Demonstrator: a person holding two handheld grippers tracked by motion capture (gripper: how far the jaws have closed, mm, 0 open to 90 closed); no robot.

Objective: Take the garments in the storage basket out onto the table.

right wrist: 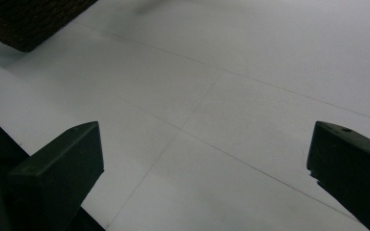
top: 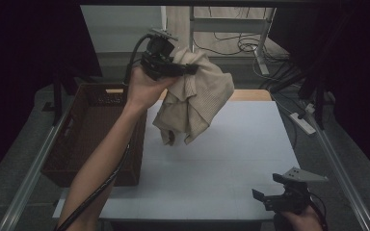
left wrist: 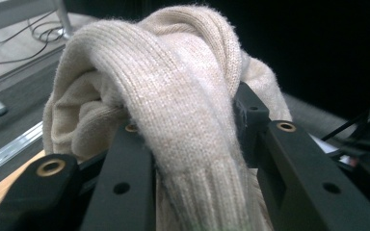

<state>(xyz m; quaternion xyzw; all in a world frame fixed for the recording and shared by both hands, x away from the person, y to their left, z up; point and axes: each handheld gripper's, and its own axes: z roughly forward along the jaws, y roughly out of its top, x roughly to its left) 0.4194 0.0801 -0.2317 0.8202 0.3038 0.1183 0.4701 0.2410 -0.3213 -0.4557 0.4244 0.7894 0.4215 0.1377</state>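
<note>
**Sweater lifted clear of the surface, basket waiting alongside**

The left gripper (top: 189,69) is holding a beige knit sweater (top: 195,98) high above the white surface (top: 241,159), its jaws clamped tight on a bunched fold of the ribbed fabric (left wrist: 183,120). The rest of the garment is hanging loose beneath the grip, its lowest folds dangling near the surface, though it is hard to tell whether they are touching it. Gripping a thick fold rather than a thin edge is likely what is keeping the soft knit from slipping out.

A brown woven basket (top: 84,139) is sitting at the left edge of the surface, just beside the raised forearm, and appears to be where the sweater came from or is heading.

The right gripper (top: 274,196) is resting low at the near right corner, well apart from the sweater, its jaws standing wide with nothing between them and bare surface (right wrist: 212,96) ahead, seemingly ready to take a second hold.
</note>
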